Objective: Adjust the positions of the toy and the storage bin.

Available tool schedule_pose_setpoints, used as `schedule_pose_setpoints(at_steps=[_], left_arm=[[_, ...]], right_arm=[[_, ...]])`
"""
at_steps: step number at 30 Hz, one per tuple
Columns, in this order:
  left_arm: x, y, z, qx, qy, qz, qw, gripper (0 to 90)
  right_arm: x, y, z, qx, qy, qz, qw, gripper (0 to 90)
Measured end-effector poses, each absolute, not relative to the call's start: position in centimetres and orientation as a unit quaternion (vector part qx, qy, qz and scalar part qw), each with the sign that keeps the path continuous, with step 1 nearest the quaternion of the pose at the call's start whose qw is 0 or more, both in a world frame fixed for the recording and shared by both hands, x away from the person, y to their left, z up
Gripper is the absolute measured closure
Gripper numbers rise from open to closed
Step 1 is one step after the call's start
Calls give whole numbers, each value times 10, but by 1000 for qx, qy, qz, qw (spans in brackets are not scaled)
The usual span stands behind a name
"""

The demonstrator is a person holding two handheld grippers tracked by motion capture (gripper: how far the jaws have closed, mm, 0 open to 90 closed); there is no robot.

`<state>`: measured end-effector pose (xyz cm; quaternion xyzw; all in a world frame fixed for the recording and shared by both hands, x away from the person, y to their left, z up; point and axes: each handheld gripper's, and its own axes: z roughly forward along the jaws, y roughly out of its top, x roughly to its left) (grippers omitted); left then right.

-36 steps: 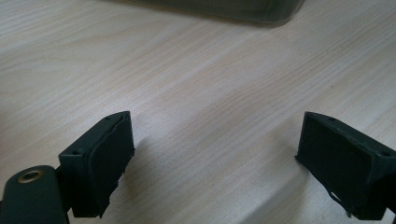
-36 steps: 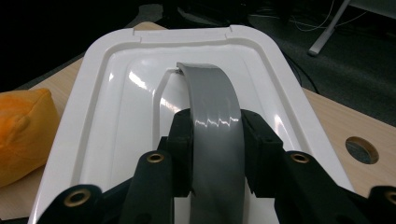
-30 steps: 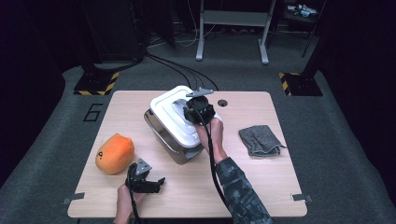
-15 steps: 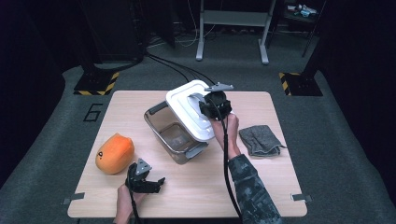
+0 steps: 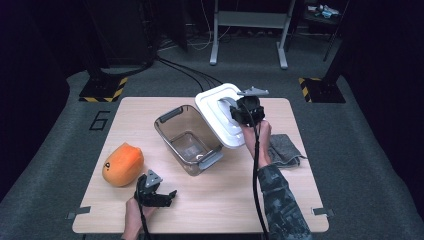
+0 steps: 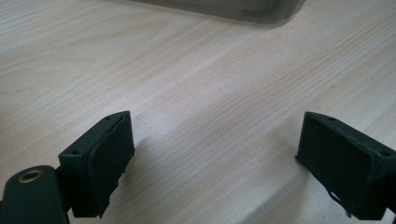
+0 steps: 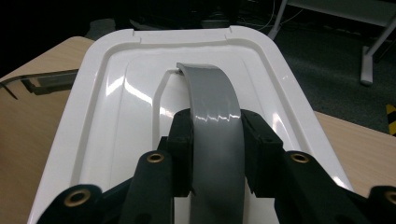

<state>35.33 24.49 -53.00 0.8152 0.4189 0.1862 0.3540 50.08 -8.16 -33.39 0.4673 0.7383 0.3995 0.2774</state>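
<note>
Lid point(image 5: 220, 115) is off the bin point(image 5: 189, 140) and in your right gripper point(image 5: 246, 111), jaws clamped across its grey handle point(image 7: 212, 116). It hangs tilted over the bin's right rim, well clear of the counter point(image 5: 215, 200). Its long axis runs far-left to near-right, roughly along the bin's own, and the handle follows that same line. The right hand has the only hold on it. Your left gripper point(image 6: 219, 154) is released, jaws wide over bare counter at the near edge, beside the orange toy point(image 5: 123, 164). The grey cloth point(image 5: 286, 151) lies right of the bin. Likely set-down: far right counter, so swing right and level it.
</note>
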Motion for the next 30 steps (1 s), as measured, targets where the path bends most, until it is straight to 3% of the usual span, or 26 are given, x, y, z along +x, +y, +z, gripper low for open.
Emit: schedule_pose_setpoints(at_steps=[30], left_arm=[[353,245,-530,815,419,188,354,104]], right_arm=[[523,-122,-383,513,726,356,288,671]])
